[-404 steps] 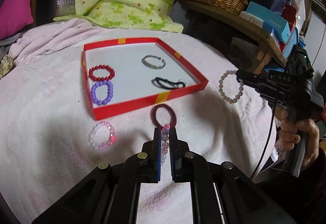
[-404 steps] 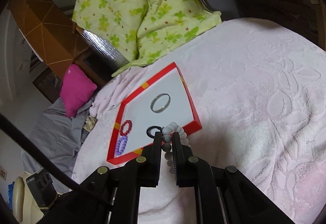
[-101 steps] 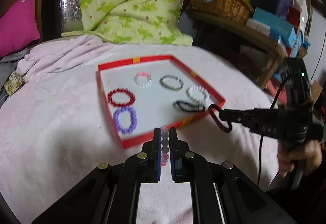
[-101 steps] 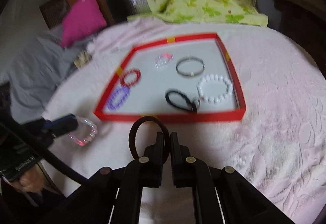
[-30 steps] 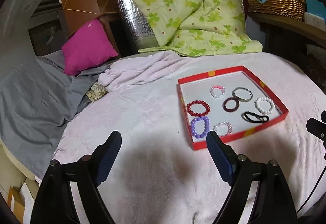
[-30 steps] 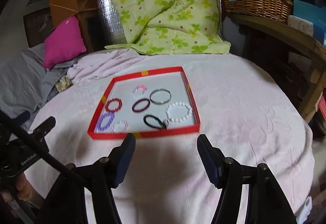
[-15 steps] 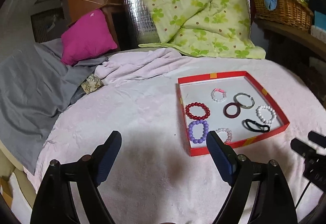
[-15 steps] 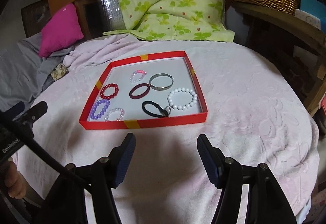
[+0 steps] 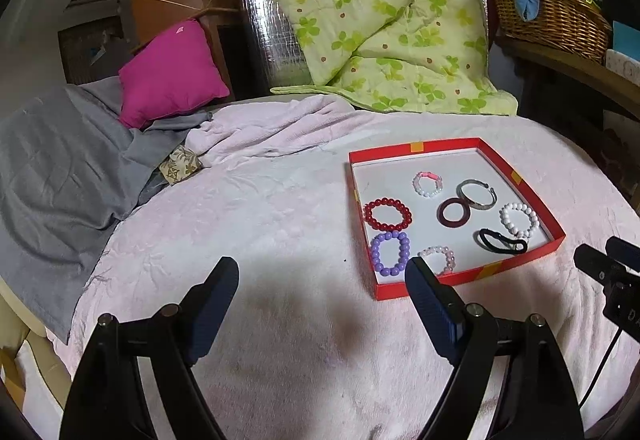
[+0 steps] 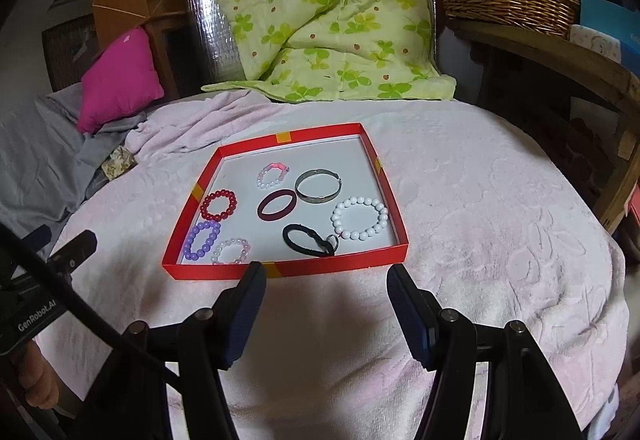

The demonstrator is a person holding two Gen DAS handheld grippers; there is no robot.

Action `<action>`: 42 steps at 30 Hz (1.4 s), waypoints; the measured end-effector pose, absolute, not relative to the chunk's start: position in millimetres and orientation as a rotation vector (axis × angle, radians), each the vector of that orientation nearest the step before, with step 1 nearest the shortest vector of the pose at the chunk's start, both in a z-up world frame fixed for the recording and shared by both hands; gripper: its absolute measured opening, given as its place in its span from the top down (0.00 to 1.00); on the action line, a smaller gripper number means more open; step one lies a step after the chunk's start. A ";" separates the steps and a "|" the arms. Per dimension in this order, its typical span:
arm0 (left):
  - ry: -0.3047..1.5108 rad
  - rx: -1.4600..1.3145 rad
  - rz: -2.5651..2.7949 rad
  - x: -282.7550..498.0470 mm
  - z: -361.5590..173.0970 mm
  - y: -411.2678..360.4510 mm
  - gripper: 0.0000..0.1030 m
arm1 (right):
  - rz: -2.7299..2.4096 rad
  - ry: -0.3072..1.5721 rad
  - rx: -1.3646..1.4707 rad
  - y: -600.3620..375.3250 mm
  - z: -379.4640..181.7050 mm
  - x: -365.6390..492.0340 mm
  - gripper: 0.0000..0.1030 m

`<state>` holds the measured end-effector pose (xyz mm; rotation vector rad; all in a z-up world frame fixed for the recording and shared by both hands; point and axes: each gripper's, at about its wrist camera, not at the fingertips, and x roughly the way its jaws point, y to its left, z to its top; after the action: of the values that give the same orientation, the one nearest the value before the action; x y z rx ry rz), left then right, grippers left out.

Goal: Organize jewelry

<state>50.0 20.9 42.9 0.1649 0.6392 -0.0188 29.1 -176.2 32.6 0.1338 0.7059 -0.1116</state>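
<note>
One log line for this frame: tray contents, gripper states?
red shallow tray: eight bracelets and hair ties inside | pink blanket: no jewelry visible | left gripper: open, empty | right gripper: open, empty

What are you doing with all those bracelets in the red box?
A person is tidying jewelry with a two-finger gripper in each hand. Right now the left gripper and the right gripper are both open and empty, hanging over the pink blanket just in front of the red tray. Eight pieces lie inside the tray, among them a red bead bracelet, a white bead bracelet, a silver bangle and a black hair tie. Nothing is left out on the blanket.
</note>
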 end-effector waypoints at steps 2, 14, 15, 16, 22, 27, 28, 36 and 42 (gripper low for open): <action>0.641 0.172 -0.024 48.6 41.5 19.4 0.17 | -0.113 0.709 0.135 -176.7 31.8 29.0 0.35; 0.662 0.168 -0.038 49.5 36.8 18.6 0.17 | -0.122 0.755 0.147 -183.0 21.9 32.7 0.35; 0.665 0.167 -0.039 50.0 36.5 18.5 0.17 | -0.120 0.761 0.144 -182.6 20.7 33.2 0.35; 0.666 0.166 -0.040 50.2 36.3 18.3 0.17 | -0.118 0.765 0.141 -182.1 19.8 33.7 0.35; 0.665 0.168 -0.042 49.9 36.1 16.2 0.17 | -0.115 0.767 0.131 -180.0 18.4 33.1 0.35; 0.666 0.168 -0.040 49.6 36.1 15.5 0.17 | -0.116 0.771 0.131 -179.6 17.5 33.0 0.35; 0.665 0.168 -0.040 49.6 36.1 15.7 0.17 | -0.117 0.772 0.131 -179.8 17.1 33.3 0.35; 0.667 0.168 -0.041 50.0 35.6 15.5 0.17 | -0.114 0.781 0.140 -180.0 14.3 35.0 0.35; 0.670 0.168 -0.044 50.0 34.8 15.9 0.17 | -0.115 0.783 0.139 -179.0 13.7 35.8 0.35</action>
<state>50.0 15.9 34.8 0.1683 0.6704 -0.0438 35.8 -179.0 13.7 0.1389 0.7827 -0.1150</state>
